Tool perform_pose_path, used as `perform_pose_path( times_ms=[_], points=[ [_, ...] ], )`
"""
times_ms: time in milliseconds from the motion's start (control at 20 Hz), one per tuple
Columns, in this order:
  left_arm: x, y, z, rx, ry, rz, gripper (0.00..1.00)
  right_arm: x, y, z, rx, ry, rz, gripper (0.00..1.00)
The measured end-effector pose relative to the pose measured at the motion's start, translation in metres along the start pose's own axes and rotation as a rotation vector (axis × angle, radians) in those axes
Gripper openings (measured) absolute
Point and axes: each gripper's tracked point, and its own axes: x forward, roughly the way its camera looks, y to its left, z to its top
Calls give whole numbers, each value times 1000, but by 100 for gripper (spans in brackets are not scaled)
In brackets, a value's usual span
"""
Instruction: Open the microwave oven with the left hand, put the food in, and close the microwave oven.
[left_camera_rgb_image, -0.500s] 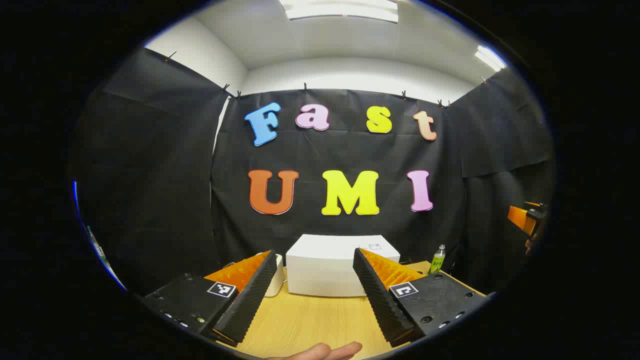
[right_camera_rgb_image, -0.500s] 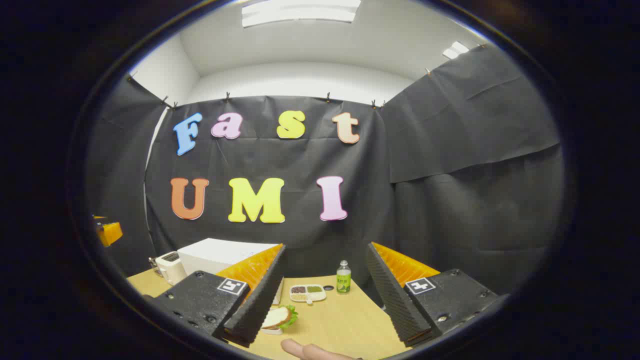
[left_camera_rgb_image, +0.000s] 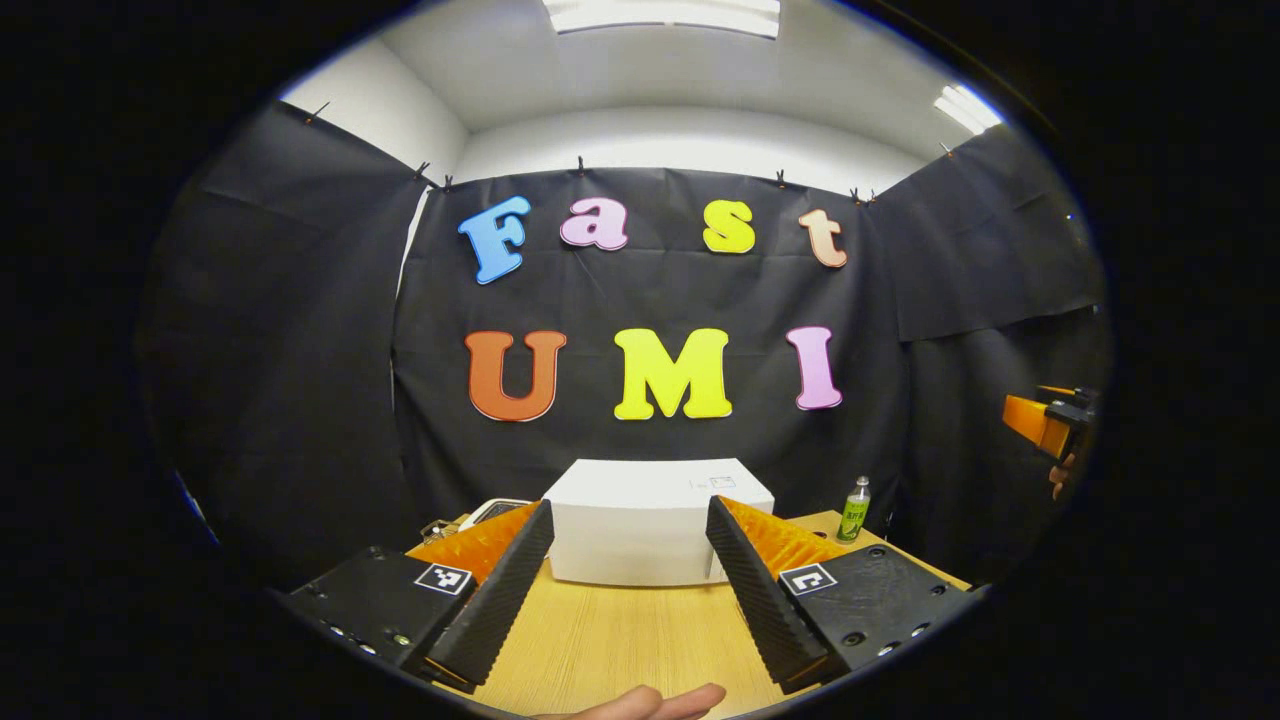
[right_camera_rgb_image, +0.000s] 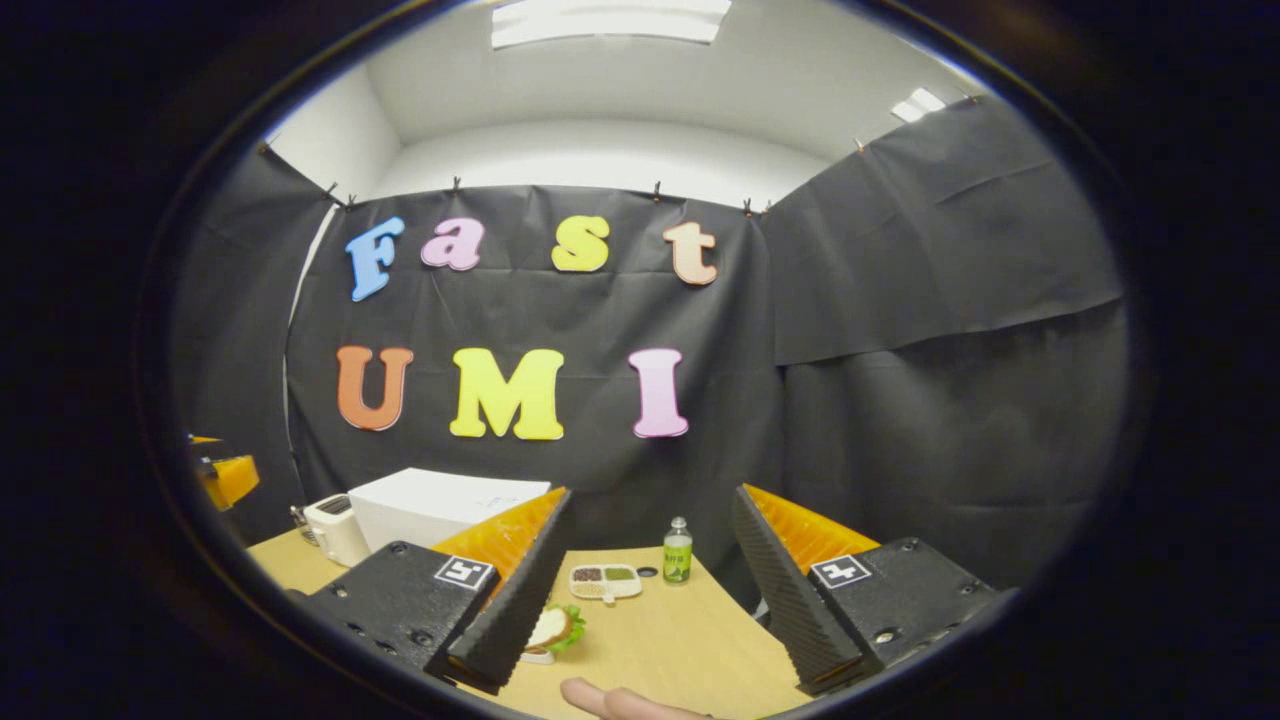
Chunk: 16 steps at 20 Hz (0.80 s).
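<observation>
My left gripper (left_camera_rgb_image: 628, 580) is spread wide with nothing between its fingers, held above the wooden worktop (left_camera_rgb_image: 620, 640) and aimed at the white microwave oven (left_camera_rgb_image: 655, 520), which sits closed at the back against the booth wall. My right gripper (right_camera_rgb_image: 650, 590) is likewise open and empty. Beside its left finger, the sandwich (right_camera_rgb_image: 557, 630) lies on a small white plate. Farther back are a divided tray (right_camera_rgb_image: 604, 581) and a green bottle (right_camera_rgb_image: 677, 552). A white toaster (right_camera_rgb_image: 335, 528) stands just beside the microwave oven.
</observation>
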Motion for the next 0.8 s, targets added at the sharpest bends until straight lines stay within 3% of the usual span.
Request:
perform_pose_path(
  times_ms=[150, 200, 250, 300, 550, 600, 650, 800],
  points=[
    [-2, -5, 0, 4, -7, -6, 95, -2, -1, -3, 8, 0, 4, 100],
    [-2, -5, 1, 4, -12, -4, 95, -3, -2, -5, 11, 4, 6, 92],
    [-1, -6, 3, 2, -18, 2, 95, -2, -3, -6, 14, 4, 7, 92],
    [-1, -5, 3, -1, -22, 11, 95, -2, -4, -6, 16, 0, 6, 100],
    [15, -10, -7, -1, -24, 45, 95, -2, -12, -12, 27, -2, 4, 100],
    [22, -14, -12, -10, -23, 40, 95, -1, -13, -13, 30, 0, 4, 92],
    [28, -19, -16, -21, -21, 32, 95, -1, -15, -15, 33, 1, 4, 100],
    [53, -34, -33, -52, -3, 8, 95, 2, -21, -21, 40, 5, 4, 100]
  ],
)
